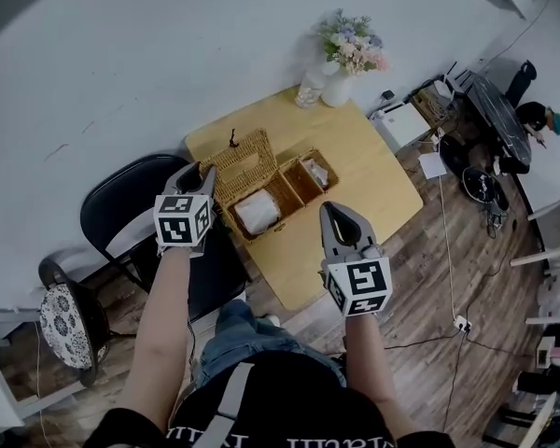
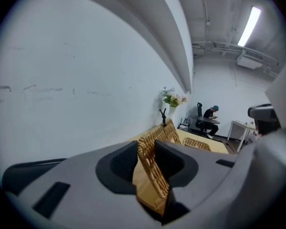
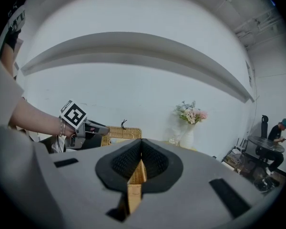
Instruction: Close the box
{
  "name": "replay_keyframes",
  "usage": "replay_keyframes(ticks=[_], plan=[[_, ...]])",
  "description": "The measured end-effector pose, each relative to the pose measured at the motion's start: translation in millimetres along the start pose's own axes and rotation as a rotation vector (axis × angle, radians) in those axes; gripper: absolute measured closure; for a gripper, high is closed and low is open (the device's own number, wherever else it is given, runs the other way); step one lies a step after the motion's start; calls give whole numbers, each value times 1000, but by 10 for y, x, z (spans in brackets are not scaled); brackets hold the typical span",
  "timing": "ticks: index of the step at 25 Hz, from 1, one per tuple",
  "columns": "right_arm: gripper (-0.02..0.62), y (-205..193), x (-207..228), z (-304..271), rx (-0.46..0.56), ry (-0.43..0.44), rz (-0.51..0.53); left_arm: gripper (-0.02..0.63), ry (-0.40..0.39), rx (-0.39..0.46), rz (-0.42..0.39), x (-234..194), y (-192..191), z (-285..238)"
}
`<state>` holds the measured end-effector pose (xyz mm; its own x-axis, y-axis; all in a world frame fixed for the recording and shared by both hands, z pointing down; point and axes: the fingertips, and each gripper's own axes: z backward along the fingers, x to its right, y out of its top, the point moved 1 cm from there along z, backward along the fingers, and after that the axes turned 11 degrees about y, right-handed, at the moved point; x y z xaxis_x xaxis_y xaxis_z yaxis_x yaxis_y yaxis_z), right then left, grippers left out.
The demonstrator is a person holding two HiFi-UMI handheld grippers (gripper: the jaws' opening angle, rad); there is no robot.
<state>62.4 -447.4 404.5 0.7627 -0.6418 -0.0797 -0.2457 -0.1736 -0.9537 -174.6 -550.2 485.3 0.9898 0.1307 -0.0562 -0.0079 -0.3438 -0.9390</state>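
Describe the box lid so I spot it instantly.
On the wooden table by the white wall sits a wicker box. Its lid is the flat woven panel beside the open compartments, pinched by the left gripper, bearing a dark clasp.

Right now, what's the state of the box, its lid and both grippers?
wicker box: open, white item inside.
lid: raised, tilted, not down on box.
left gripper: shut on lid's edge.
right gripper: shut, empty, apart from box.
vase: upright, flowers in it.
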Motion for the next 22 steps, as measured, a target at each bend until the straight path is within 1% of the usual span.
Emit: replay_keyframes(ticks=[6,10,16,20,22], plan=[[580,59,-12,157,34,-13,1,494,11,32,-171,183,32,170],[580,46,-51,231,49,-7,-5,505,-8,30,-262,304,17,294],[580,67,-120,242,72,19,-25,531,-97,-29,-364,448,-31,435],[580,80,-160,230,92,25,-37,551,-193,-83,-408,575,-97,551],[580,89,-190,224,100,32,-40,551,-237,-122,-448,646,-150,612]])
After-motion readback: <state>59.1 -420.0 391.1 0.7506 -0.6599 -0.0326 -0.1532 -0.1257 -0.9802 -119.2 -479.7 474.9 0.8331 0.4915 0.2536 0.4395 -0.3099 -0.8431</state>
